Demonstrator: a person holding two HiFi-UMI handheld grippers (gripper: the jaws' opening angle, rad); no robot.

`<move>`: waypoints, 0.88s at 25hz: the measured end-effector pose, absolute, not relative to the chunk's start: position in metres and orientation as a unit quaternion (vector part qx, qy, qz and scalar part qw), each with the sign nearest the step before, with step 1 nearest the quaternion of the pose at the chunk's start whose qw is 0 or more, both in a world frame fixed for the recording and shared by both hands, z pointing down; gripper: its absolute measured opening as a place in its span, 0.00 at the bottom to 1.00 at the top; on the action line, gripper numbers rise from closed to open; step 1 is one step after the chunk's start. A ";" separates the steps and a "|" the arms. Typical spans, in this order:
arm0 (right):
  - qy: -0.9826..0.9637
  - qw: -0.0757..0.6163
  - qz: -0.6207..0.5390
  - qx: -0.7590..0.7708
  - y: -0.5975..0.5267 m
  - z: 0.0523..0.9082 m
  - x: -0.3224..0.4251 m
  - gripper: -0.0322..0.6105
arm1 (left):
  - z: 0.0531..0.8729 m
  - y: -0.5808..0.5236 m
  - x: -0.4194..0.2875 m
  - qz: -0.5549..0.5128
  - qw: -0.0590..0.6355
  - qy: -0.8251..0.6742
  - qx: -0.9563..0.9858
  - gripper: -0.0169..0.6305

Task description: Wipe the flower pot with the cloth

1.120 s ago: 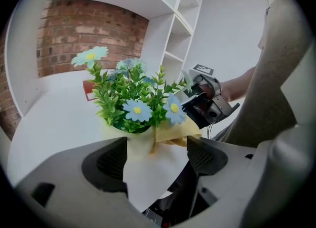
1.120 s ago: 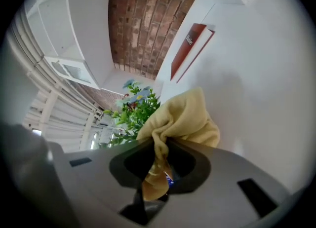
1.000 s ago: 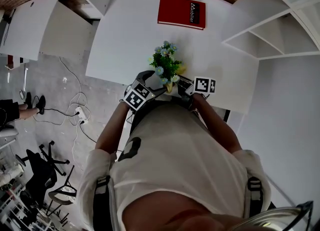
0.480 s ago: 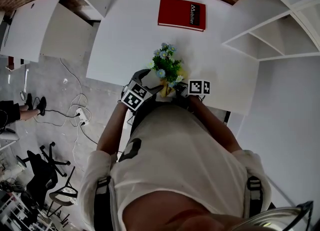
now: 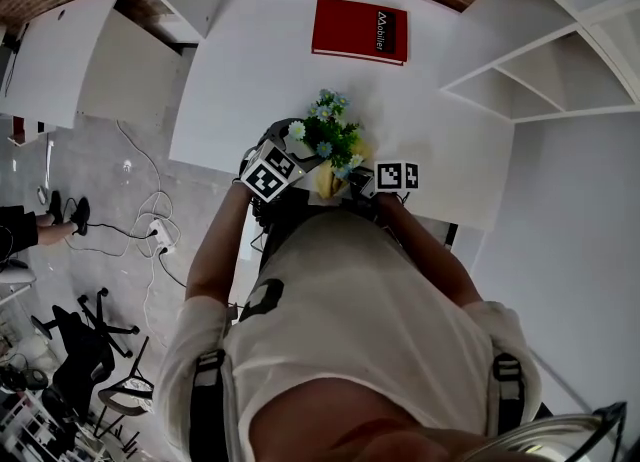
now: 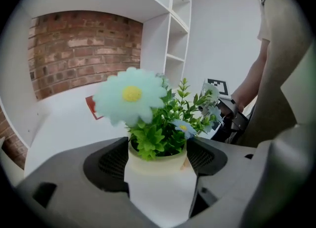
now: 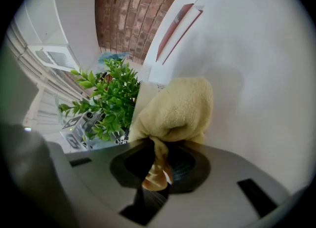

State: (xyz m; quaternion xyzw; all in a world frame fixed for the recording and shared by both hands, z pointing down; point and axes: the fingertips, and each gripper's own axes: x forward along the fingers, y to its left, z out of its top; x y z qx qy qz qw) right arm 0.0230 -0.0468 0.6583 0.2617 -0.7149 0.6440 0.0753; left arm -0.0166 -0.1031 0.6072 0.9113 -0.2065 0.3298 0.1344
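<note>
Flower pot (image 6: 160,187) upright, axis vertical

We see a red book (image 5: 359,30) lying flat near the far edge of the white table (image 5: 250,80). White shelves (image 5: 545,80) stand past its right edge. Off its left edge, cables (image 5: 145,225) and black chairs (image 5: 85,335) sit on the grey floor (image 5: 100,160).

The big flower (image 6: 131,96) close to the camera is blurry and hides most of the red book (image 6: 91,107). The cloth (image 7: 175,108) covers much of the pot (image 7: 144,93). From above, the leaves (image 5: 330,135) hide most of the pot.
</note>
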 end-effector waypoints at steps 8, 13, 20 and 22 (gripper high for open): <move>-0.733 0.000 0.620 0.282 -0.075 0.612 0.035 0.16 | 0.612 -0.096 -0.017 0.313 0.150 -0.265 0.899 0.60; -0.725 -0.015 0.620 0.300 -0.076 0.620 0.040 0.16 | 0.611 -0.078 -0.020 0.317 0.166 -0.270 0.894 0.60; -0.722 0.057 0.623 0.297 -0.059 0.657 0.024 0.16 | 0.611 -0.060 -0.020 0.335 0.159 -0.252 0.894 0.60; -0.725 0.067 0.619 0.295 -0.059 0.659 0.023 0.16 | 0.611 -0.056 -0.021 0.336 0.158 -0.251 0.894 0.60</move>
